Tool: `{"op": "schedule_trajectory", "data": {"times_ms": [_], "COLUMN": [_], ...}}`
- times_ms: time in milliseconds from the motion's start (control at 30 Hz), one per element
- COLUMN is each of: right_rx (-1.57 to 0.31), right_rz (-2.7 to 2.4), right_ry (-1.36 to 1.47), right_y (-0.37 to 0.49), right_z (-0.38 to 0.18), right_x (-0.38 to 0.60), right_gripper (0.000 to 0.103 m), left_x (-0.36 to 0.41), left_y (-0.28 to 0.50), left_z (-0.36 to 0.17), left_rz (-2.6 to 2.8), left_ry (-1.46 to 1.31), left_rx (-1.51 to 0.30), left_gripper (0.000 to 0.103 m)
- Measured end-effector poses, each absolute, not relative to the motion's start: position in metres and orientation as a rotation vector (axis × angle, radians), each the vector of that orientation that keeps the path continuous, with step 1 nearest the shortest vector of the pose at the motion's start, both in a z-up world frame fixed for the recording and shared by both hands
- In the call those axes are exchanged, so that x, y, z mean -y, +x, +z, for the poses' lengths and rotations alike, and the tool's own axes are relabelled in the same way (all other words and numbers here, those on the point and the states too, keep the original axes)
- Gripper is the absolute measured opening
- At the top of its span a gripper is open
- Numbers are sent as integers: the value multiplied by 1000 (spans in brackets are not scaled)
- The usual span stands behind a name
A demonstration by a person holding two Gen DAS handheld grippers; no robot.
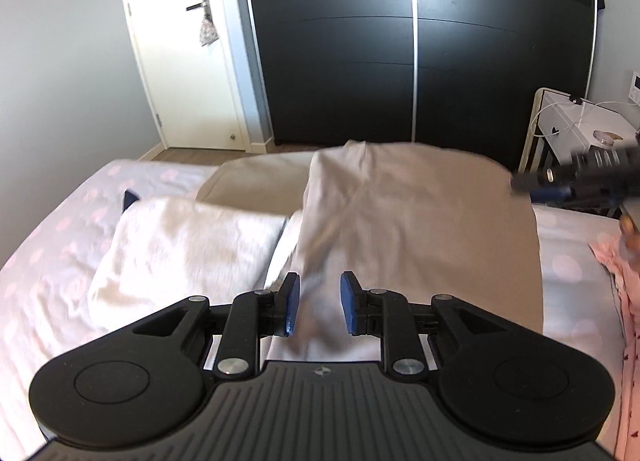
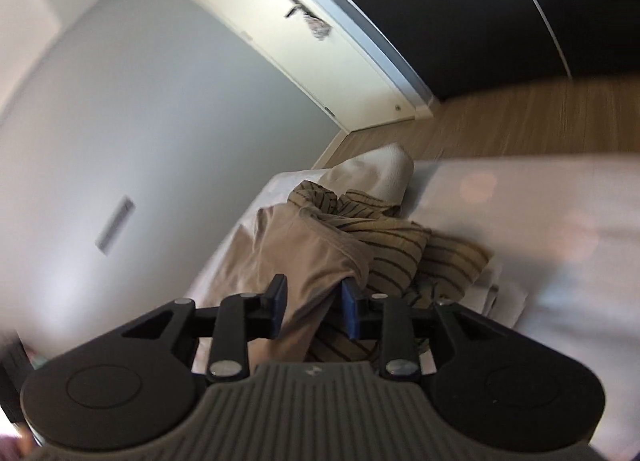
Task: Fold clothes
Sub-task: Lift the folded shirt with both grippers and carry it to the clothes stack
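Jaws parted — beige garment [image 1: 400, 221] seemingly loose between

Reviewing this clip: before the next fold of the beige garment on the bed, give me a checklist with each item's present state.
1. Left claw released: ok, pads apart, beige garment between them but not pinched.
2. Right claw released: ok, pads apart over the cloth.
3. Garment lying flat: not ok, its near edge is bunched and creased.
4. Room beside the garment: not ok, a white folded cloth touches its left edge.
5. Striped garment kept apart: not ok, the beige cloth lies over it.
6. Fold lines aligned: cannot tell, motion blur.
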State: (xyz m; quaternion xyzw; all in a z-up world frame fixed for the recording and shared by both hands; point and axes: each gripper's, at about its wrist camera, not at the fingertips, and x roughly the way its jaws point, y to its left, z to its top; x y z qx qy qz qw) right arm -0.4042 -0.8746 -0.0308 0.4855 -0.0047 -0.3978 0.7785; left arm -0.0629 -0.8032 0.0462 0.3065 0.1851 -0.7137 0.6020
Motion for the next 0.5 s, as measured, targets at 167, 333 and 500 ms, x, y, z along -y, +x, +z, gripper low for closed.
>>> {"op": "schedule_trajectory", "data": {"times_ms": [167, 333, 500], "right_rx": [166, 189, 66], "right_rz": [-783, -791, -951], "right_ry": [1312, 1313, 1159], "right_y": [-419, -420, -417], "right_z": [-63, -62, -51], "right_x": [894, 899, 899], "right_gripper": [38, 19, 1], "left_x": [786, 782, 796], "left_y": [-53, -45, -42], "left_z": [38, 30, 21], "left_rz": [-1625, -1609, -1569], "left_ry": [697, 648, 623], "left_rx": [-484, -509, -536], "left_gripper": [20, 20, 20]}}
